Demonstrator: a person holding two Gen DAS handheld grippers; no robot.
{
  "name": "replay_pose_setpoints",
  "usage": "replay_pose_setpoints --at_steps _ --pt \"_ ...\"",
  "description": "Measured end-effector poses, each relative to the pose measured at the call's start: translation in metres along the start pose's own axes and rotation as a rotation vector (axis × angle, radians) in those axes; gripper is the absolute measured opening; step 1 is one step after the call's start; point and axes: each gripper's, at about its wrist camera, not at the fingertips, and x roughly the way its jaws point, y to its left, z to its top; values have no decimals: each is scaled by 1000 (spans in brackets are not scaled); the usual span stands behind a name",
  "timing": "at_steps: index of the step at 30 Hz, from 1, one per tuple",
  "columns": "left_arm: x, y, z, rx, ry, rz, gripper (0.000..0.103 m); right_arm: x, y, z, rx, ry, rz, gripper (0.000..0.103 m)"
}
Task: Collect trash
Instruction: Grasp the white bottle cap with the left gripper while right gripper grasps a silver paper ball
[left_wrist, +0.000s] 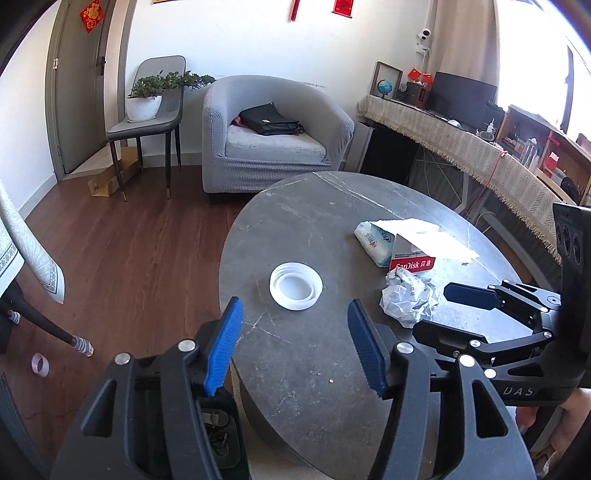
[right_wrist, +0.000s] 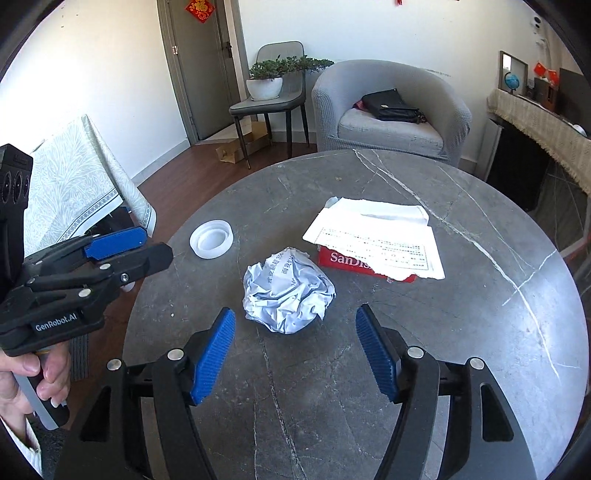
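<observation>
Two wide tools over the desk, with the paper ball straight ahead of the right, nearer one.

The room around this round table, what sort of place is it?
Most likely a home living room. A grey armchair with a black bag on its seat stands behind the dark marble table, a potted plant sits on a chair, and red paper decorations hang on the door.
</observation>
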Motion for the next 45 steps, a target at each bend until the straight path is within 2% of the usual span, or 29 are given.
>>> replay_pose_setpoints --at_steps 12,17,20,28,40,45 --pt "30 9 11 -12 35 -7 57 23 4 15 -29 45 -5 68" --pt "34 5 11 0 42 -12 56 26 1 15 -27 48 -7 57" --pt "35 5 12 -8 43 -14 56 27 -1 16 -28 48 -6 55" --pt "43 -1 14 16 53 23 56 15 -5 8 -24 42 10 54" --pt "55 -15 15 41 67 90 44 -11 -27 -1 8 21 41 54" --pt "52 -16 14 41 65 85 42 -16 -33 -3 18 20 36 54"
